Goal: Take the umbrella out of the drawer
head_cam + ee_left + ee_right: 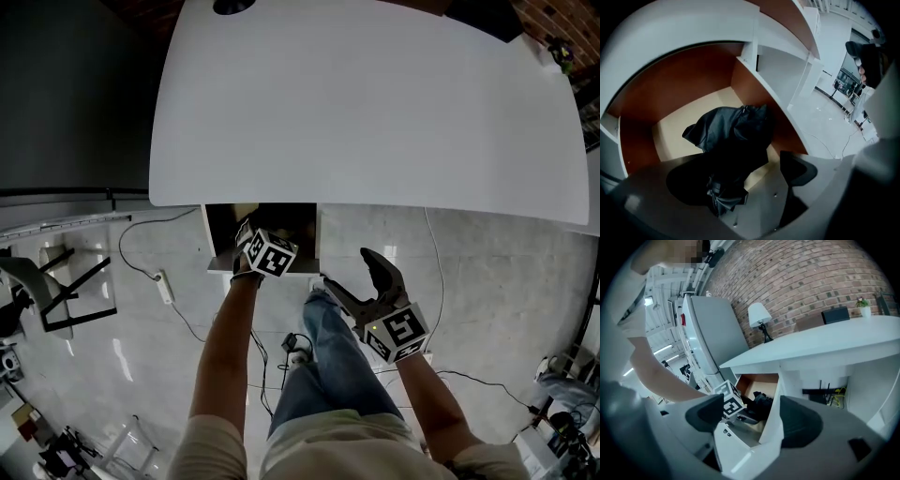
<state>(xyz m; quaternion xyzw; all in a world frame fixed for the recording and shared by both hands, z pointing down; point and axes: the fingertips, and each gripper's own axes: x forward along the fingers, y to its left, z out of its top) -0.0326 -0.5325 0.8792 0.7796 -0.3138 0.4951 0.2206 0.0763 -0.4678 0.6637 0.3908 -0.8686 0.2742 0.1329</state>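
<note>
- Umbrella point(733, 140), black and folded, lies in the open drawer point(684, 79) under the white counter point(375, 103), directly ahead of the left hand-held gripper point(743, 176). Its long axis runs from bottom centre toward the middle of the left gripper view, between the jaws.
- Left hand-held gripper is by far the nearer; its jaws are spread wide and seem not to press the fabric.
- Right hand-held gripper point(361, 281) hangs at lower right in the head view, jaws apart, empty.
</note>
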